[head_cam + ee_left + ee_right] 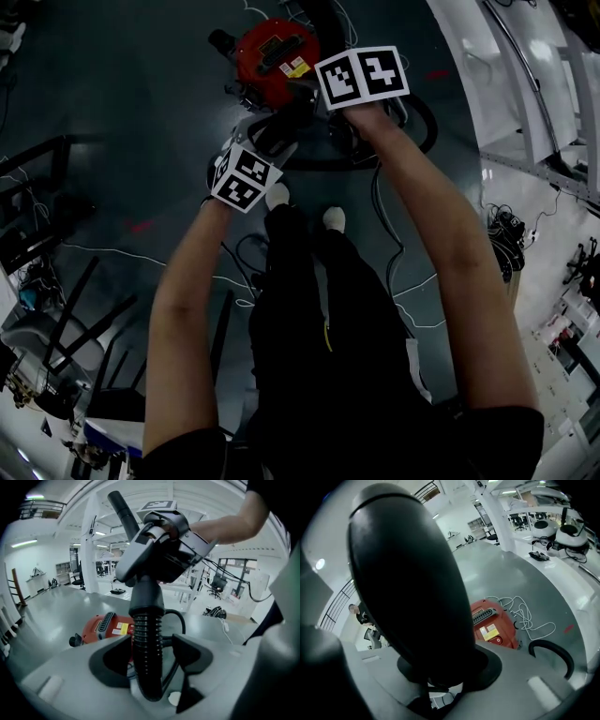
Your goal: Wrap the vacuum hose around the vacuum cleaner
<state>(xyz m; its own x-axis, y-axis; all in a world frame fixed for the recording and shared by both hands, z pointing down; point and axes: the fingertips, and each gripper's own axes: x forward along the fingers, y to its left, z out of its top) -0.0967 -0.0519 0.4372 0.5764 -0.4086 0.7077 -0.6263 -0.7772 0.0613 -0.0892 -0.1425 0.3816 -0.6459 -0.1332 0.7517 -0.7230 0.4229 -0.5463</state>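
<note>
The red vacuum cleaner [275, 54] [105, 627] [492, 627] stands on the dark floor ahead of me. Its black ribbed hose [147, 644] rises between the jaws of my left gripper [147, 656], which stands open: a gap shows beside the hose on the right. Above it the hose ends in a grey-black handle [140, 557] with a black tube [123, 510]. My right gripper [440, 667] is shut on that handle [408, 573], which fills its view. Another stretch of hose [551, 651] [427, 127] curves over the floor right of the vacuum.
A white cable [525, 613] lies in loops behind the vacuum, and more cable [417, 281] runs by my feet [277, 197]. Black chair frames [84, 328] stand at the left. White benches [525, 84] line the right side.
</note>
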